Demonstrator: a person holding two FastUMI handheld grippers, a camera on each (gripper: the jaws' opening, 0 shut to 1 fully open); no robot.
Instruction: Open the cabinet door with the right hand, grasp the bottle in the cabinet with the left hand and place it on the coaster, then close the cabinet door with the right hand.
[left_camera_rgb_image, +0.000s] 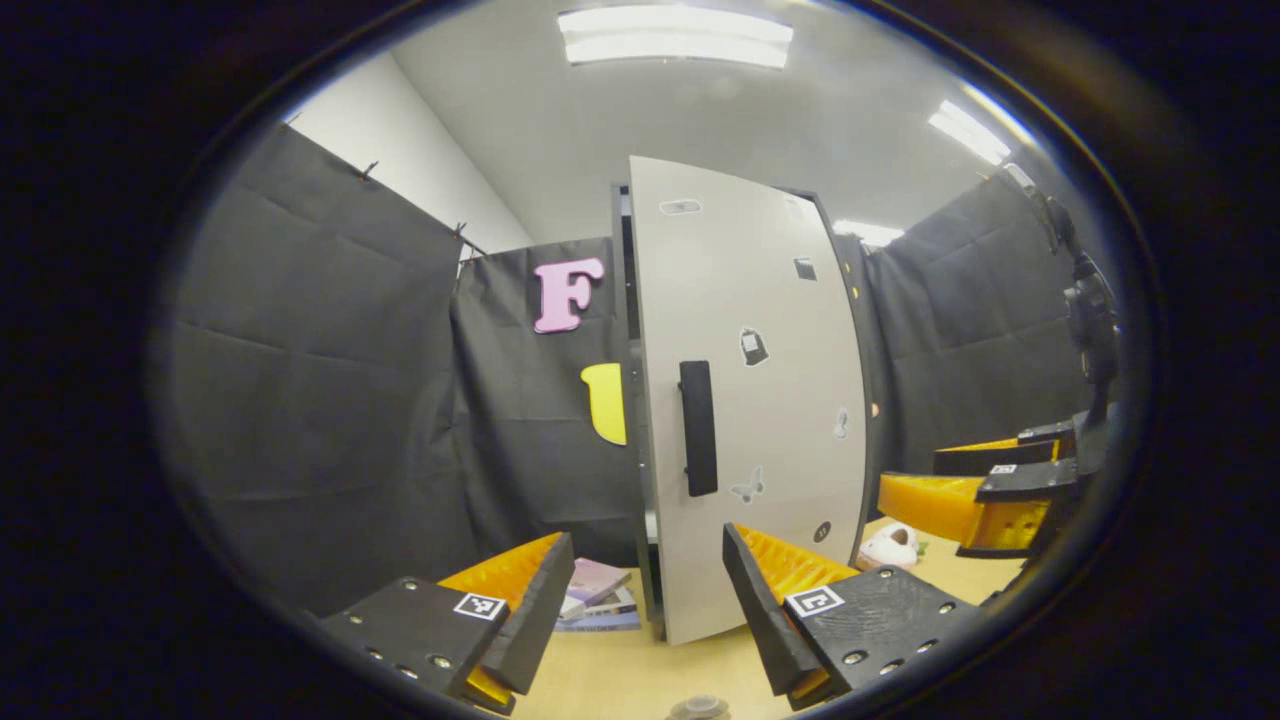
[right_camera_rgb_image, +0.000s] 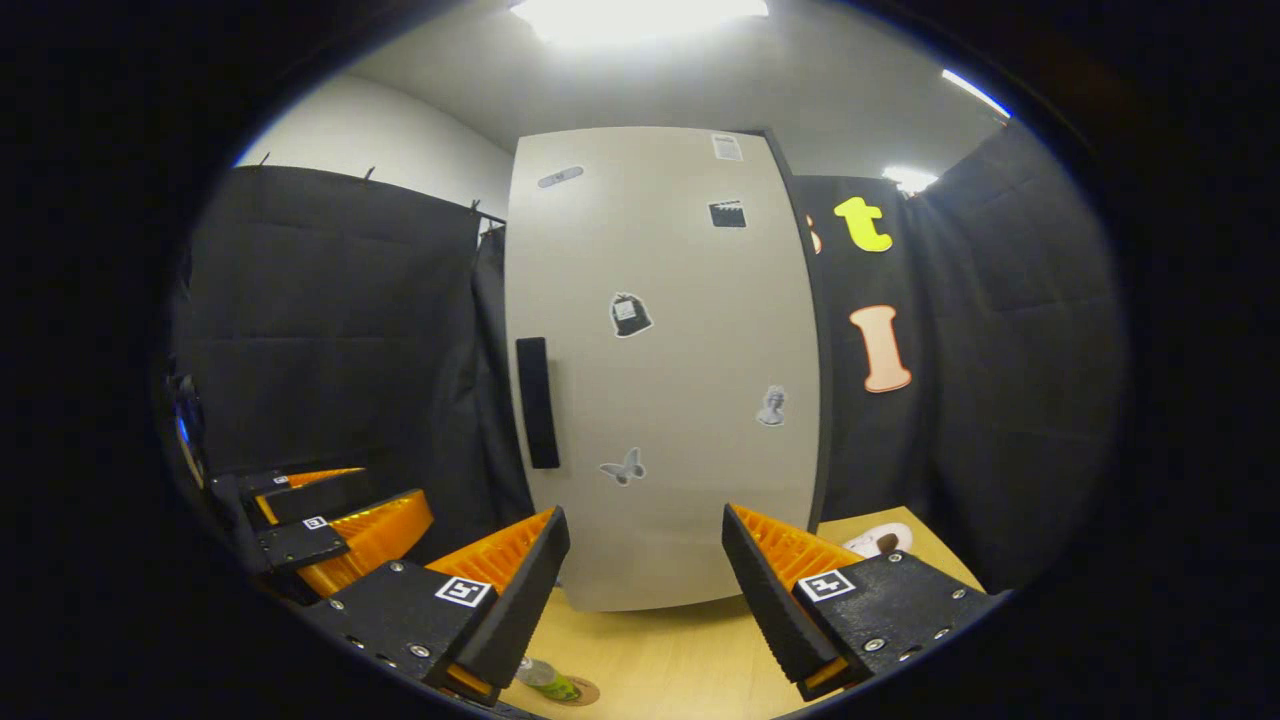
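The bottle (right_camera_rgb_image: 548, 678) seems to stand already on the coaster (right_camera_rgb_image: 580, 690) on the counter (right_camera_rgb_image: 660, 650). The cabinet door (left_camera_rgb_image: 750, 400) is almost closed. Left gripper (left_camera_rgb_image: 640, 600) and right gripper (right_camera_rgb_image: 640, 590) are both apart, holding nothing.

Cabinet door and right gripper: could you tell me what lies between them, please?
The stretch is bare: in the right gripper view, plain tabletop runs from the open right gripper to the cabinet door. The bottle sits nearer the camera.
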